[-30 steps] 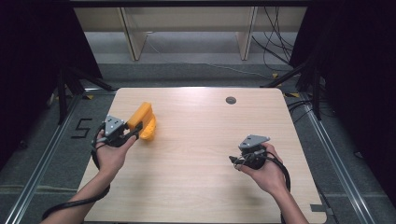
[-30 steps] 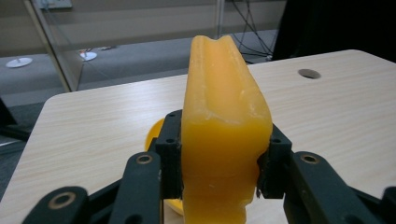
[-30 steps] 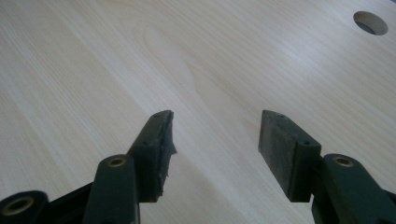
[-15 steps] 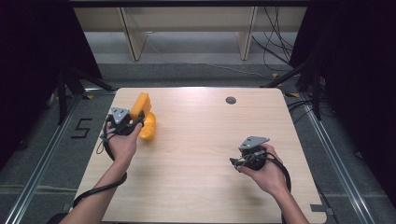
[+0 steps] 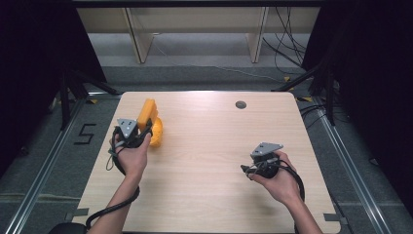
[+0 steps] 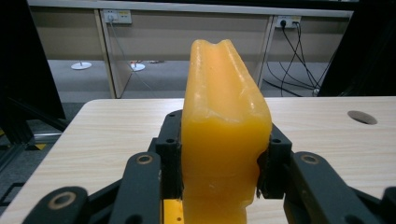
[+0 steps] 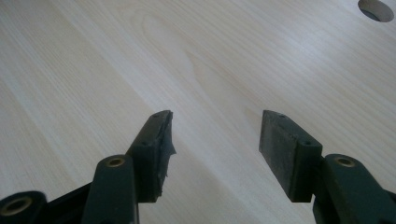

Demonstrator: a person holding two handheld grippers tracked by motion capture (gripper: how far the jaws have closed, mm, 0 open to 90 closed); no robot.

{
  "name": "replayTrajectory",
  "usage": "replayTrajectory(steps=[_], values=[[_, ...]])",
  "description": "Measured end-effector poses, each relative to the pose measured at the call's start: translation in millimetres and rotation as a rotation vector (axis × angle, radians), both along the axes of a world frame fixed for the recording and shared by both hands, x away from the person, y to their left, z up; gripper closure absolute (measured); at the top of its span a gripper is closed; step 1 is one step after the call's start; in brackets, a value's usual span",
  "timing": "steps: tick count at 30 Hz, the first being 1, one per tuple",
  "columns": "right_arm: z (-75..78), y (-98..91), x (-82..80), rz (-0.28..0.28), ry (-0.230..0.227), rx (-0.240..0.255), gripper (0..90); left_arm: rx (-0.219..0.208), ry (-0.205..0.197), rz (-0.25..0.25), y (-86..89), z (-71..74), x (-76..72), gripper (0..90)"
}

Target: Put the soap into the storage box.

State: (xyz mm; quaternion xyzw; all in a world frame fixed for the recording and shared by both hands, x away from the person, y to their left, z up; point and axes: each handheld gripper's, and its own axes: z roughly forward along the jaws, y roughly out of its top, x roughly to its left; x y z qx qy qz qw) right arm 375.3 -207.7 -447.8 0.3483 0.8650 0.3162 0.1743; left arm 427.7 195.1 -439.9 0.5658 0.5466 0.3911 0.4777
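1. Since the earlier high view, our left gripper [image 5: 142, 127] has carried the orange block [image 5: 148, 119] a little farther up the left side of the table [image 5: 209, 161]; our right gripper [image 5: 258, 163] has kept its place on the right.
2. We hold the block clamped between the left jaws, closed firmly on its two sides; in the left gripper view it stands upright between the pads [image 6: 170, 154], rising well above them.
3. In the right gripper view our right jaws stand wide apart over bare wood, with nothing between them.
4. The block sits near the table's left edge, well apart from the right gripper and from the round hole [image 5: 240, 104] at the far side.
5. We judge the chief risk to be the block slipping or tilting: it looks waxy and tall, and is gripped low.
6. Setting it down this near the edge could let it topple off.
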Motion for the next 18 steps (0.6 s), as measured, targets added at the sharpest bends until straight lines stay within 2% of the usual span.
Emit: replayTrajectory(steps=[5,7,16,18], values=[[-1.8,-0.8,-0.2,0.006,0.004,-0.008,44.5,0.001,-0.002,-0.004,-1.6,-5.5,-3.1,60.3],[-1.9,-0.6,-0.2,0.007,0.021,-0.006,44.5,-0.006,-0.003,-0.006,-0.7,-7.5,-4.0,60.3],[-2.5,-0.1,0.1,0.010,0.017,-0.008,44.3,-0.002,-0.012,0.006,2.4,-11.3,-3.9,60.3],[-2.7,-0.7,-0.4,0.007,-0.002,-0.014,44.3,-0.004,-0.011,0.016,3.5,-13.5,-3.8,60.3]])
